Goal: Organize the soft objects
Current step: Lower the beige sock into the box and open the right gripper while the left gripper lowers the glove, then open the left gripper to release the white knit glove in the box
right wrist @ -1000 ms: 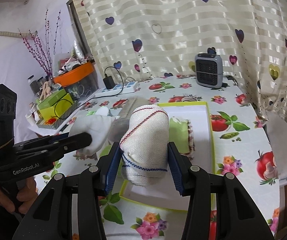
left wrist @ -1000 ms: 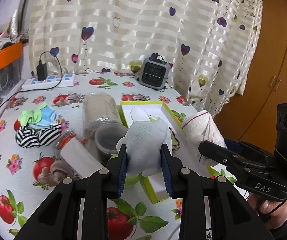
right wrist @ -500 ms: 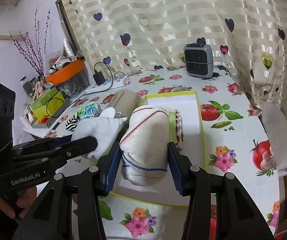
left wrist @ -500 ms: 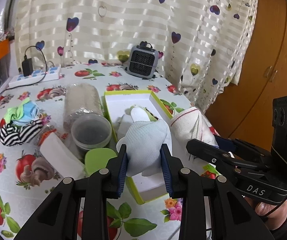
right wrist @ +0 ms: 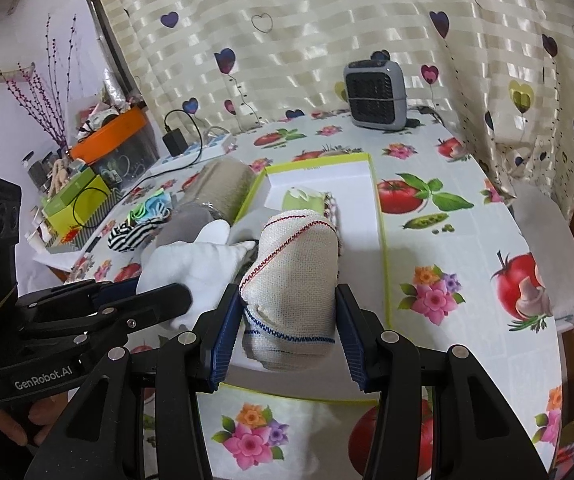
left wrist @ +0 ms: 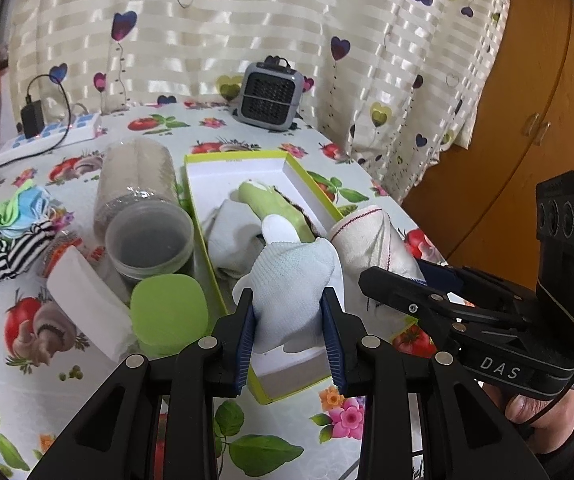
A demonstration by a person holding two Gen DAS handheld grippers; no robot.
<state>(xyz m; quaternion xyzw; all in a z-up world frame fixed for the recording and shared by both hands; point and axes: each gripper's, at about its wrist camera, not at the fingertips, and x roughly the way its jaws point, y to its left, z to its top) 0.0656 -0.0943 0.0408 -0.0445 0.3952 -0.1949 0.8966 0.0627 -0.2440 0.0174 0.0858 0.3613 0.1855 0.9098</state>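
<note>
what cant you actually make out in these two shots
- Box floor, left wrist view: its near half is hidden by the white glove in the left gripper.
- Green item, right wrist view: mostly behind the rolled cloth in the right gripper.
- Patterned fabric beside the green item, left wrist view: only an edge shows.
- Plastic jar: contents unclear through the cloudy wall.

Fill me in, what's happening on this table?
A person is sorting soft items into the green-rimmed box. The left gripper is shut on a white glove, the right gripper on a rolled cloth; both are held at the box's near end. A green item and a white cloth already lie inside. Striped socks are on the table.
</note>
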